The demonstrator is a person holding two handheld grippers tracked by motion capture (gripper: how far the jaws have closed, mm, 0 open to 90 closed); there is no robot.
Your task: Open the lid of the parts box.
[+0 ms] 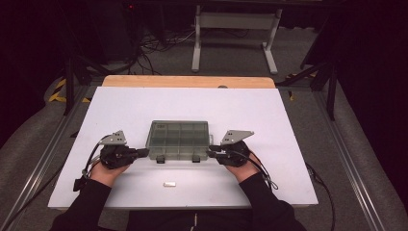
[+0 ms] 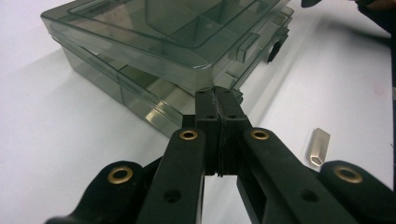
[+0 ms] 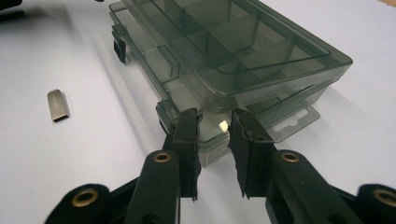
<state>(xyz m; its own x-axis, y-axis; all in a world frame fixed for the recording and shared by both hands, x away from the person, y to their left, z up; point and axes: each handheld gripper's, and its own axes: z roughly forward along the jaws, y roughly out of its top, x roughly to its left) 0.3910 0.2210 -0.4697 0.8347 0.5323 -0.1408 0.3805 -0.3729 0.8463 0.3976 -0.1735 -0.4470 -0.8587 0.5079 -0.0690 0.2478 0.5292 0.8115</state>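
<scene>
A smoky translucent compartment box [image 1: 179, 137] with its lid down lies mid-table on the white board [image 1: 144, 101]. My left gripper [image 1: 146, 152] is at its front left corner. In the left gripper view the jaws [image 2: 217, 93] are pressed together, tips touching the box [image 2: 163, 28] just under the lid's edge. My right gripper [image 1: 209, 154] is at the front right corner. In the right gripper view it [image 3: 215, 121] stands open, with the corner of the box [image 3: 233, 46] between its fingers. A small silver metal piece [image 1: 169, 184] [image 2: 319, 147] [image 3: 59, 105] lies loose in front of the box.
Two black latches [image 1: 160, 159] sit on the box's front side. A wooden strip [image 1: 187, 81] runs along the board's far edge. Beyond it are a white frame stand [image 1: 235, 29] and floor cables [image 1: 159, 43]. Metal rails [image 1: 351, 159] flank the table.
</scene>
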